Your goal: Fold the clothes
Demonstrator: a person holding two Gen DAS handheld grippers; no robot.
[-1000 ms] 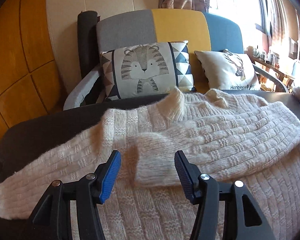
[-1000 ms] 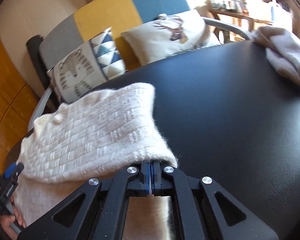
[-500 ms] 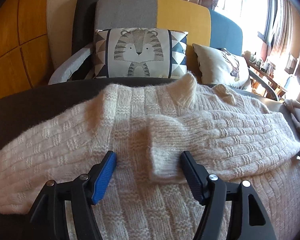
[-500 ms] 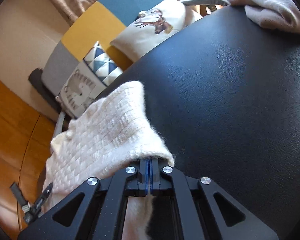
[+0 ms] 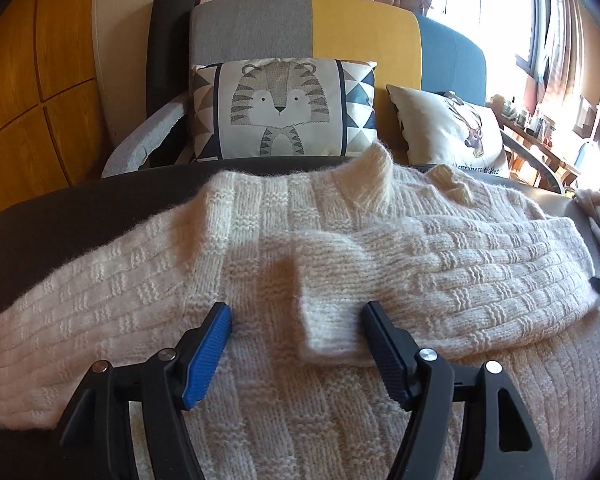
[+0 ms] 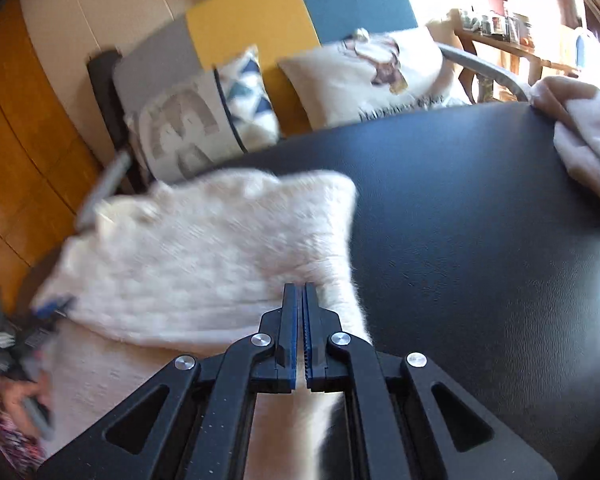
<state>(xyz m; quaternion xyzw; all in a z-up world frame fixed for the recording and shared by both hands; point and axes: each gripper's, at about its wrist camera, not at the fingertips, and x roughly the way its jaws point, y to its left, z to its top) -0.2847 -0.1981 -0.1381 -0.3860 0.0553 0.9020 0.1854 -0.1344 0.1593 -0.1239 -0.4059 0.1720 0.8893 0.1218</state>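
While left gripper gapes, right gripper clenched empty — sweater lengthwise, collar toward sofa.

We see lots of bare room on the right half of the smooth black bench. The fluffy cream knitted sweater covers the left half. A small pale folded cloth blocks the far right corner.

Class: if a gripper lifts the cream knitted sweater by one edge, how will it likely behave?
The sweater will probably flop and drape: its sleeve already lies folded over the body. The fuzzy, chunky knit should grip the pads rather than slip. It looks bulky yet likely light; it will neither roll nor tip on the table.
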